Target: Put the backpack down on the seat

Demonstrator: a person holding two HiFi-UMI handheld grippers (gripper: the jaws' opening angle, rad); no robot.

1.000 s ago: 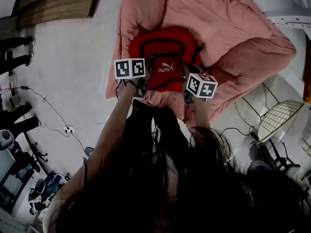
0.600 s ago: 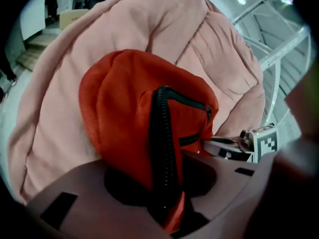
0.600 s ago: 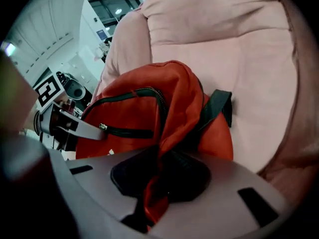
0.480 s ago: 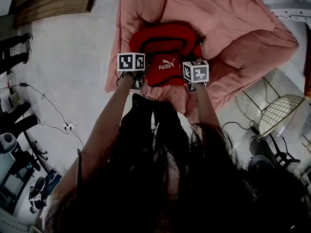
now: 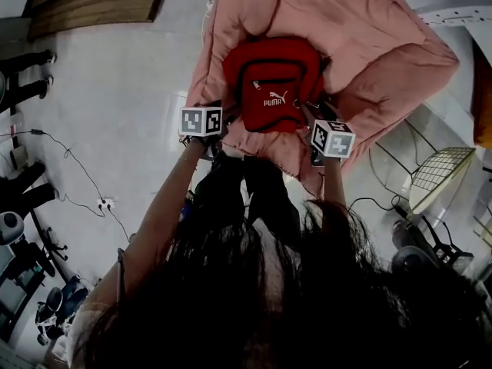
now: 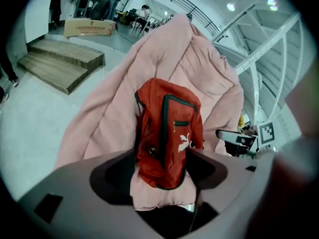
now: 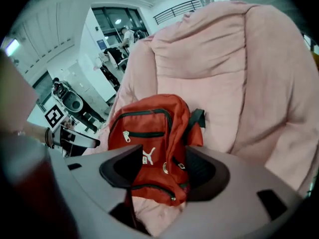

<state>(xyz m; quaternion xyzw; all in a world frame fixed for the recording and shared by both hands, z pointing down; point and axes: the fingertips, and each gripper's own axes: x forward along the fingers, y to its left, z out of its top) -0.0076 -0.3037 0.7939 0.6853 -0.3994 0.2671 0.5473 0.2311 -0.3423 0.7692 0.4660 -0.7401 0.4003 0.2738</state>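
The pink seat (image 5: 369,44) carried the red backpack (image 5: 270,89), resting on its front cushion and leaning against the padding; a second earlier both grippers had been clenched at the bag's sides; now the left gripper (image 6: 162,171) and the right gripper (image 7: 159,176) were opening their jaws, released, the bag showing in each gap with no pad pressing it; I judged the bag set down, with only the withdrawal left.

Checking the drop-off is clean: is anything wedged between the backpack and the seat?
Nothing visible: the red backpack rests directly on the pink seat. The left gripper and right gripper are opening, backpack ahead between their jaws, not gripped.
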